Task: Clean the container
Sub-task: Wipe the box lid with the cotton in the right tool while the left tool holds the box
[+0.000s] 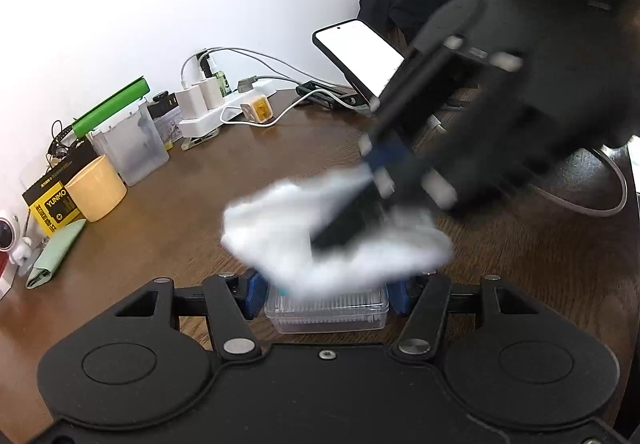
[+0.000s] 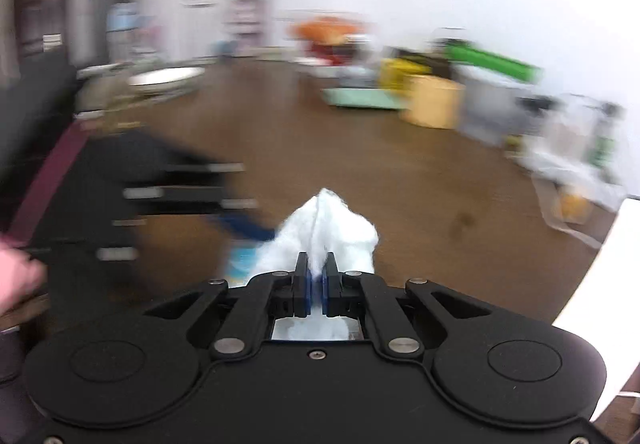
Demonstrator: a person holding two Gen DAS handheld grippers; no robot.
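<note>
Over the near edge of the brown desk (image 1: 168,204), in the left wrist view, the left gripper (image 1: 326,296) has its blue-padded fingers (image 1: 254,294) clenched on the two short ends of a small clear plastic container (image 1: 326,314) with a ribbed lid. A white wad of cloth or tissue (image 1: 280,228), blurred, lies on top of the container and hides most of its lid. The right gripper (image 1: 348,228) reaches in from the upper right, its dark fingers sunk in the wad. Along the desk's far edge, by the white wall, stand a yellow cup (image 1: 98,188), a frosted plastic bin (image 1: 130,144) with a green bar (image 1: 110,106) lying across it, a white power strip (image 1: 216,110) with chargers and cables, and a phone (image 1: 360,52) propped up with a lit white screen. A folded green cloth (image 1: 56,252) lies near the left edge.

In the right wrist view, much blurred, the right gripper (image 2: 316,272) has its fingers (image 2: 301,276) pinched almost together on the white wad (image 2: 332,232), which bulges up beyond them. The left gripper (image 2: 240,228) shows as a dark streak at the left, with a blue pad touching the wad. The container is mostly hidden under the wad here. At the left edge of this view a hand (image 2: 16,276) shows.
</note>
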